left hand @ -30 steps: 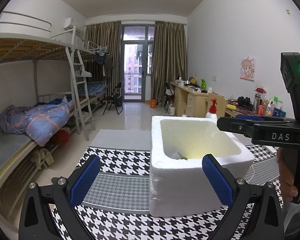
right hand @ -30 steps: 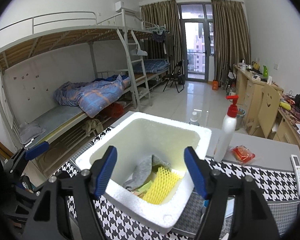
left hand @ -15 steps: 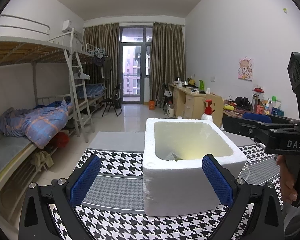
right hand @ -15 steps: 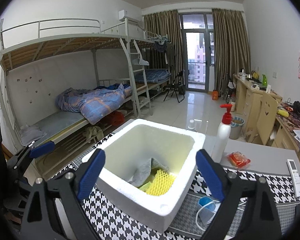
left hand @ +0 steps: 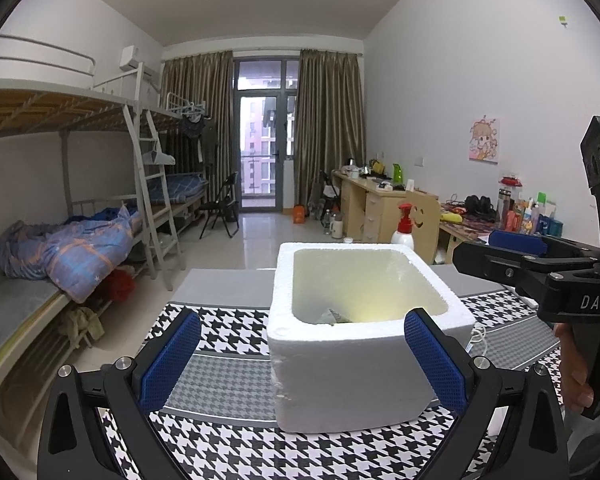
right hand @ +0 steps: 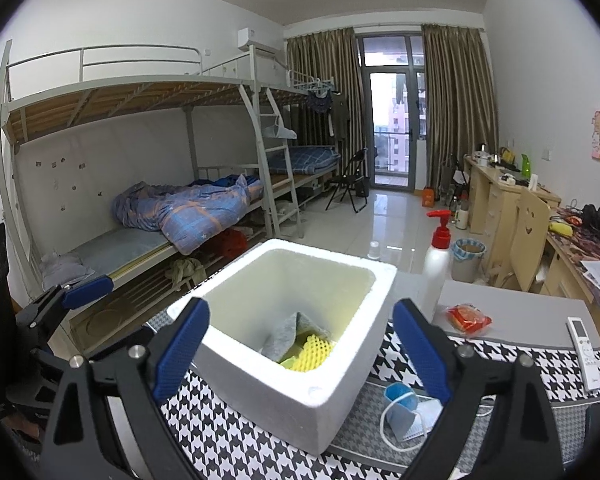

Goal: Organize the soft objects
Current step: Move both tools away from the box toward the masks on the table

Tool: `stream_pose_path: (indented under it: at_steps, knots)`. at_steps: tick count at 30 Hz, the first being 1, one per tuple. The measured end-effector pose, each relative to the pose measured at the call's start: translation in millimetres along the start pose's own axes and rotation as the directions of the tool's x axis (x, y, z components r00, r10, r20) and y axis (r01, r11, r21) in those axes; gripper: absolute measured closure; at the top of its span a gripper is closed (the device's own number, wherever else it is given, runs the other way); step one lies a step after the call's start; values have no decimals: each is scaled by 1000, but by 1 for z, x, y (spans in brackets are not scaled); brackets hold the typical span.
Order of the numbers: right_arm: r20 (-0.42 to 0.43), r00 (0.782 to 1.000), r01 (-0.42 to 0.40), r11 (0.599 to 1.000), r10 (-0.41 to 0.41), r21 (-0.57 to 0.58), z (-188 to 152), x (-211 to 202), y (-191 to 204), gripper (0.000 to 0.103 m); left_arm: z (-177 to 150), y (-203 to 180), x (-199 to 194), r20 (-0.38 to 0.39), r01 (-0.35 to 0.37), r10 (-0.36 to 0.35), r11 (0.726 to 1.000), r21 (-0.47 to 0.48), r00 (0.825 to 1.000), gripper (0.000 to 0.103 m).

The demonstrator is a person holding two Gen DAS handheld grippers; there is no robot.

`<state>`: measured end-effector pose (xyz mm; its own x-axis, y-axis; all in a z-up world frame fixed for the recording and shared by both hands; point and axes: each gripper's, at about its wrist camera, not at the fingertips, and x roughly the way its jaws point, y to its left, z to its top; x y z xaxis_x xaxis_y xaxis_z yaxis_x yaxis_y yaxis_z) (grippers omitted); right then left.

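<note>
Both the left gripper point(left hand: 302, 356) and the right gripper point(right hand: 300, 352) hang empty, fingers spread wide, before the white foam box point(right hand: 300, 344) on the desk point(right hand: 236, 436), which already holds a grey cloth point(right hand: 286, 330) and yellow foam netting point(right hand: 314, 354). The blue face mask point(right hand: 404, 410) beside the box appears the likely next pick, calling for the right gripper to descend and pinch its fabric.

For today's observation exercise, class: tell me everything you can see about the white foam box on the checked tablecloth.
The white foam box looks like thick-walled polystyrene, squarish with rounded corners, open on top with no lid in sight. It stands upright on the black-and-white houndstooth cloth. Inside lie a grey cloth and a yellow foam net sleeve. A blue face mask lies beside it. Neither gripper touches it.
</note>
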<state>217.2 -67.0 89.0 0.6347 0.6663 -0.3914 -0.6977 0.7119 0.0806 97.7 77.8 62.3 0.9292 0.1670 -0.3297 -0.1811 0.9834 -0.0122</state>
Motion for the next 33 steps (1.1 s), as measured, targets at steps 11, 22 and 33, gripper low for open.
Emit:
stream_pose_path:
  at_steps: [11, 22, 33]
  knots:
    - [6, 1000, 15, 1000, -15, 7, -11, -11, -6, 8, -4, -10, -3, 4, 18, -18, 1000, 6, 1000, 1]
    - [2, 999, 36, 999, -36, 25, -20, -19, -15, 8, -8, -16, -2, 10, 38, -38, 999, 12, 999, 1]
    - [2, 998, 56, 998, -56, 38, -26, -26, -23, 8, -11, -25, -5, 11, 72, -73, 997, 25, 997, 1]
